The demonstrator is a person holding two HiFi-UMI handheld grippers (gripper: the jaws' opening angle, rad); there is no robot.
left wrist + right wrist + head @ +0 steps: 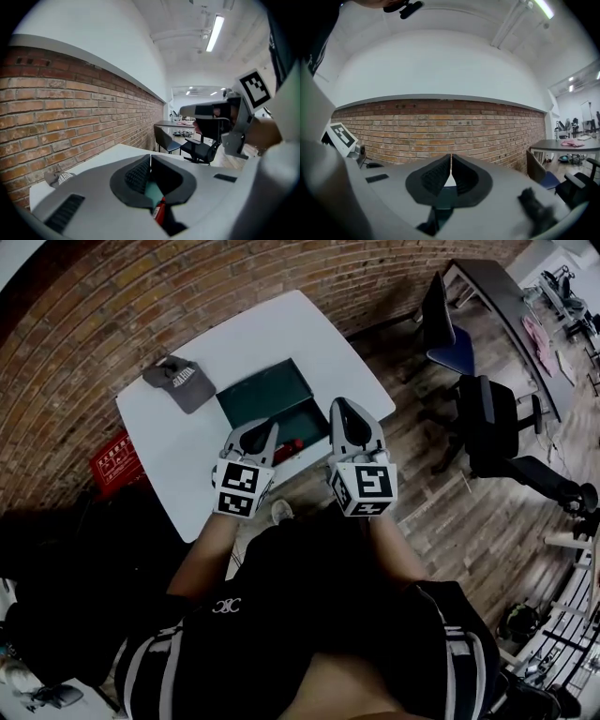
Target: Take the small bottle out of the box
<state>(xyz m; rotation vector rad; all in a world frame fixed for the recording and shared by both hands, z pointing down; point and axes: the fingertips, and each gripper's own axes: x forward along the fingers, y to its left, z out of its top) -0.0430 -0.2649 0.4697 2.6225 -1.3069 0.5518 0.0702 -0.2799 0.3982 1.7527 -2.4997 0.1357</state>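
The approach step is in hand: the left tongs [271, 427] and the right tongs [339, 405] hover above the near edge of the white tabletop [281, 329], each pair closed tip to tip with nothing between them. The small bottle [292, 444], red, lies inside the open green box [262, 395] at its near side, just beyond the left tongs and untouched. The next move probably calls for spreading one pair of tongs wide, lowering it into the box astride the bottle, then closing on it before lifting clear of the box wall.
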